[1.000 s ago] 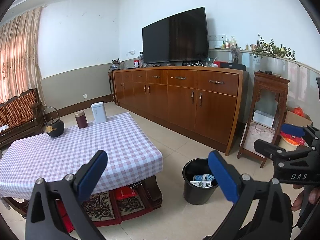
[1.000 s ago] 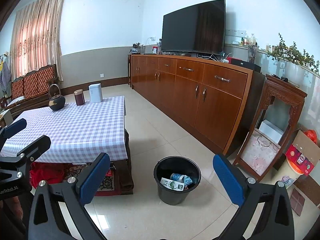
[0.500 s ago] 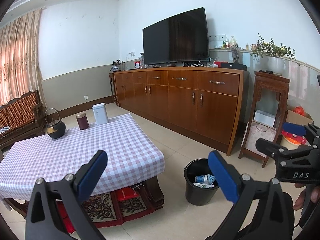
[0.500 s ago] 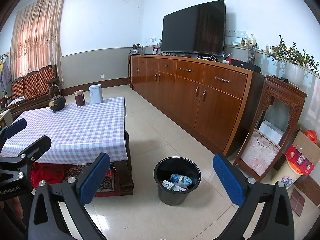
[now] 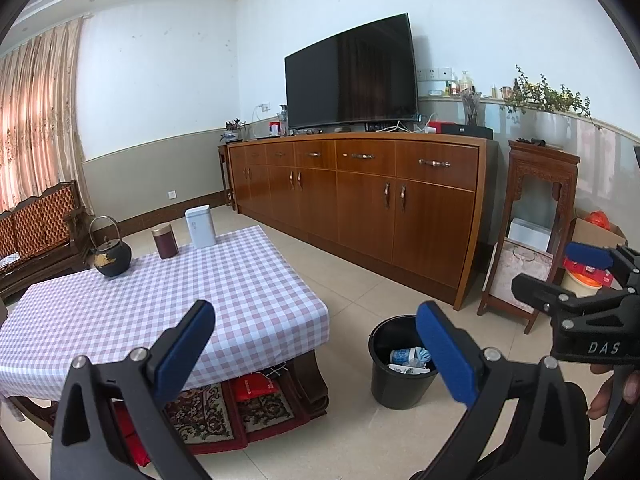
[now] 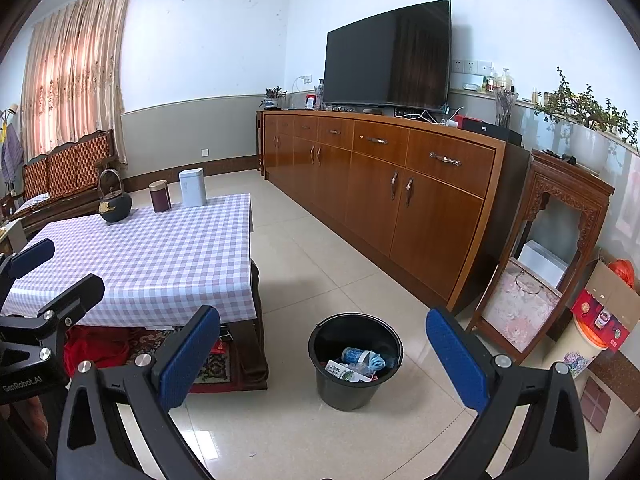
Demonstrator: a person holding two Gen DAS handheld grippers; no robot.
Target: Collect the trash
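Observation:
A black bin [image 5: 384, 376] stands on the tiled floor, also in the right wrist view [image 6: 344, 380]. Inside lie a blue-white crumpled wrapper [image 6: 362, 356] and a white carton [image 6: 344, 372]; the wrapper shows in the left wrist view too [image 5: 404, 356]. My left gripper [image 5: 316, 344] is open and empty, held high over the table corner. My right gripper [image 6: 324, 352] is open and empty, held above the bin. Each gripper shows at the edge of the other's view.
A low table with a checked cloth [image 5: 160, 292] holds a black kettle [image 5: 110, 254], a brown tin [image 5: 164, 242] and a white tin [image 5: 200, 227]. A long wooden sideboard [image 5: 360, 200] with a TV, a carved stand [image 5: 536, 216] and boxes line the wall.
Both views have shifted slightly; the left camera has drifted a little back and up. Both grippers stay open and empty.

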